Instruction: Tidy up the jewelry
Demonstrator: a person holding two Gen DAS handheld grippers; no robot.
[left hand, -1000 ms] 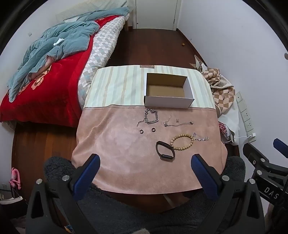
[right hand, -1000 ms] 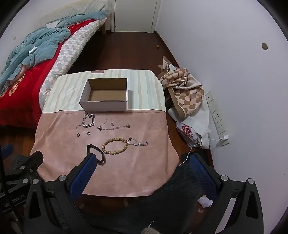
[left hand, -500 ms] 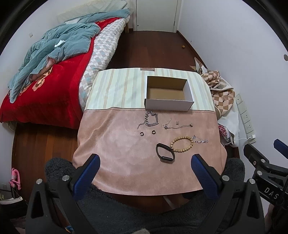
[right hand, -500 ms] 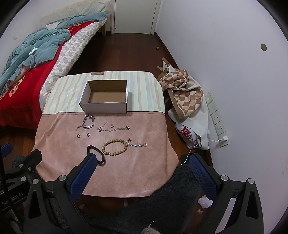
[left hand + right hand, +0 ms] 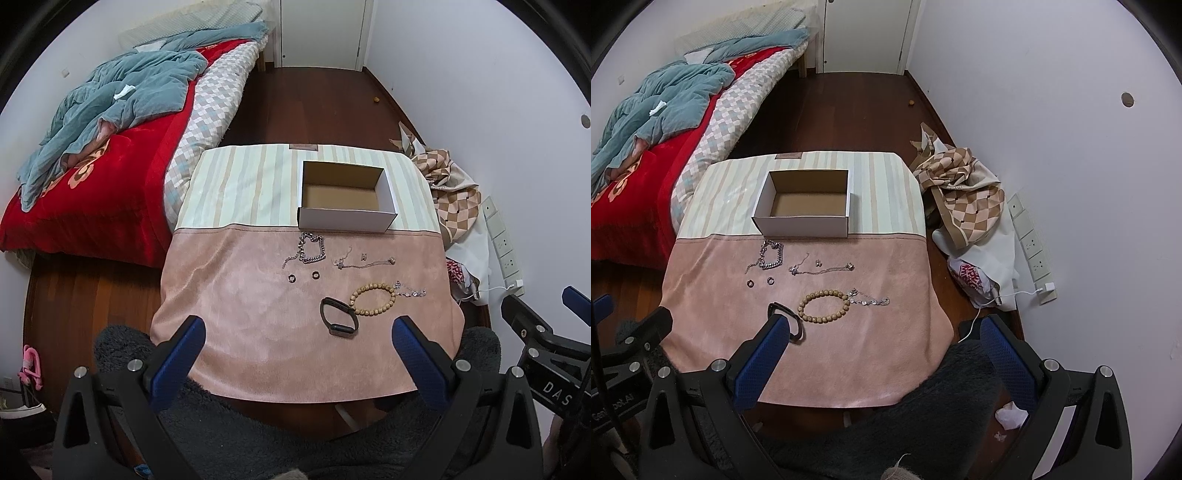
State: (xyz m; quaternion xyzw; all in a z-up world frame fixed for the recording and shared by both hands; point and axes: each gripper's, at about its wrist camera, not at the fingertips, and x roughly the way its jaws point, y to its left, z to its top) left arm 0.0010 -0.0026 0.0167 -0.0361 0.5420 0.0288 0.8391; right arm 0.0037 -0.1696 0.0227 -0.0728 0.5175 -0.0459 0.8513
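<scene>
Since a moment ago only the view has been shifted slightly; the wooden bead bracelet [image 5: 372, 298] and black wristband [image 5: 339, 321] are left on the bench [image 5: 236, 314] before the empty cardboard box [image 5: 346, 218]; both the left hand-held gripper [image 5: 295, 339] and right hand-held gripper [image 5: 882, 339] are held apart, nothing grasped.

Both cameras look from above and behind the near edge of the desk [image 5: 258, 332], facing forward and downward, at some distance from it. The left wrist view sits more to the left: the box [image 5: 345, 218] appears at 1 o'clock and the bed [image 5: 110, 177] fills 10 o'clock. The right wrist view sits more to the right: the box [image 5: 801, 225] appears at 11 o'clock and the wall [image 5: 1052, 147] fills 2 o'clock. Both views share the whole desk, the box, the bed and the door [image 5: 321, 29] at 12 o'clock.
</scene>
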